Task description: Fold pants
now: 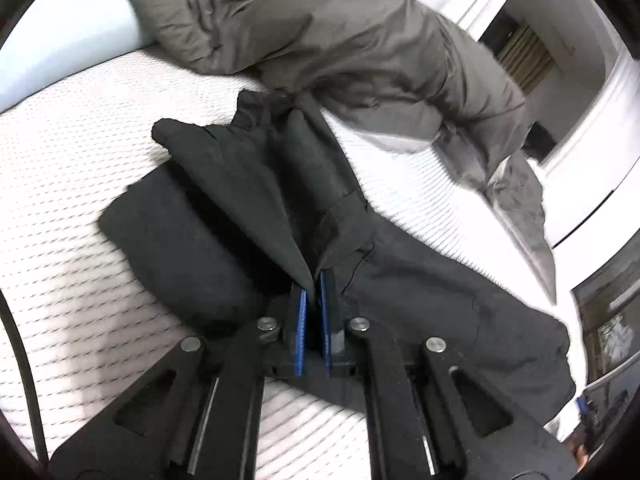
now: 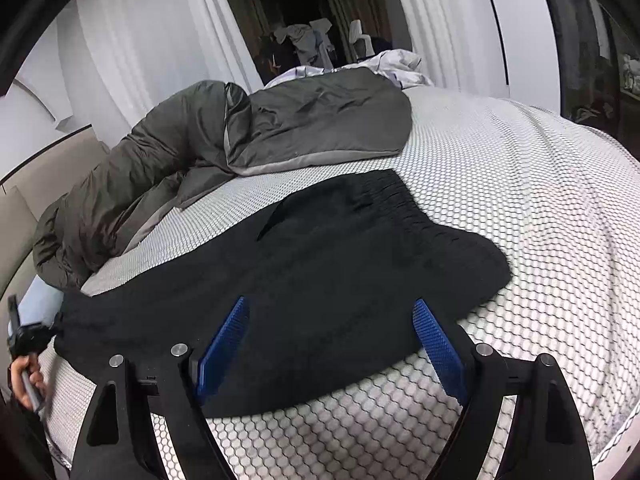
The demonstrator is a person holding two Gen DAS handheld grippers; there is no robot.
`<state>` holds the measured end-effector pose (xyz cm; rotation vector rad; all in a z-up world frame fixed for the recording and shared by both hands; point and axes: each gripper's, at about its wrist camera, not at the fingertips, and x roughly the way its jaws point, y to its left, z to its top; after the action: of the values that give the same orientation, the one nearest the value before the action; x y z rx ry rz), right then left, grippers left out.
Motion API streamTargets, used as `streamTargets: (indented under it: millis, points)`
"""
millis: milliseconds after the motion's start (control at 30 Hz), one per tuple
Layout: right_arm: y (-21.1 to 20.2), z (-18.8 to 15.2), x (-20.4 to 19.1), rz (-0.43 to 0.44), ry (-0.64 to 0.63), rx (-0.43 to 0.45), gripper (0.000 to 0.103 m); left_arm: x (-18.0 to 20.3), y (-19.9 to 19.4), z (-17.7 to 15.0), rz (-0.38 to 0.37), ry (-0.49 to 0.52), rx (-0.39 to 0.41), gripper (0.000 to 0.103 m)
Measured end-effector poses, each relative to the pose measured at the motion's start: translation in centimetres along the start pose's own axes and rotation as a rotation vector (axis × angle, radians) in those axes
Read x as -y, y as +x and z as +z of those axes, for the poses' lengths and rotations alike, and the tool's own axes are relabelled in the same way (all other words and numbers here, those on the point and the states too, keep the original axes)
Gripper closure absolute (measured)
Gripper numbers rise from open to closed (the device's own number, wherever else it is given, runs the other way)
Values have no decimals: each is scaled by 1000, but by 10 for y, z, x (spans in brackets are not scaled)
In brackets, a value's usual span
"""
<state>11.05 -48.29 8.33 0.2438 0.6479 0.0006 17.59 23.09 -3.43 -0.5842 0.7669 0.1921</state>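
My left gripper (image 1: pixel 313 294) pinches a pants (image 1: pixel 256 184) edge; a thin bite may slip mid-fold. My right gripper (image 2: pixel 336 320) hovers wide open, empty, restraining nothing.

A rumpled olive-grey quilted jacket (image 2: pixel 248 136) lies at twelve o'clock on the white honeycomb-textured mattress (image 2: pixel 520 200), with white curtains (image 2: pixel 132 40) hanging beyond it.

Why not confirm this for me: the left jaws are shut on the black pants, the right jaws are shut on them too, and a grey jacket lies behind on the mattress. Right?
One thing is wrong: the right gripper is open, its jaws spread wide over the black pants, gripping nothing, as the right wrist view shows. The left gripper is shut on the pants, and the grey jacket does lie behind on the mattress.
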Motion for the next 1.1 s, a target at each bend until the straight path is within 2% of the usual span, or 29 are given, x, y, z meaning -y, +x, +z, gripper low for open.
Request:
streamTargets:
  millis: [67, 100, 233, 333, 367, 433, 533, 600, 700, 767, 800, 833, 867, 933, 1000, 1100]
  points:
    - [-2, -2, 5, -3, 12, -4, 17, -7, 7, -4, 39, 0, -47, 98]
    - [-3, -3, 8, -6, 23, -9, 17, -12, 7, -6, 33, -19, -58, 97]
    - [-13, -8, 22, -8, 62, -23, 17, -23, -10, -14, 41, -64, -11, 95]
    - [-21, -13, 36, -27, 72, -22, 17, -33, -17, -23, 9, -79, -31, 95]
    - [-21, -15, 42, -23, 88, -30, 17, -36, -17, -24, 4, -92, -29, 91]
    - [-19, -18, 51, -1, 127, -46, 17, -52, -13, -18, 7, -166, -36, 74]
    - [-12, -22, 60, 60, 192, -73, 17, -68, -2, -7, -5, -264, -47, 63]
    - [-5, -24, 62, 98, 225, -95, 17, -72, 10, 3, -10, -297, -64, 62]
    - [17, -24, 65, 142, 258, -137, 17, -74, 23, 16, 1, -326, -53, 62]
    - [35, -22, 68, 161, 302, -153, 17, -76, 28, 22, 26, -344, -33, 76]
    - [42, -19, 68, 164, 318, -151, 17, -77, 30, 23, 31, -349, -24, 89]
    - [50, -15, 67, 169, 330, -144, 18, -77, 32, 24, 30, -345, -16, 97]
    - [59, -11, 65, 174, 349, -141, 22, -75, 33, 23, 28, -332, -3, 98]
    - [77, -3, 64, 176, 404, -149, 45, -69, 32, 23, 42, -301, 22, 100]
    - [86, 1, 68, 158, 444, -150, 81, -70, 21, 18, 37, -295, 39, 101]
    - [77, -3, 72, 182, 485, -115, 97, -77, -6, 0, 19, -296, 62, 101]
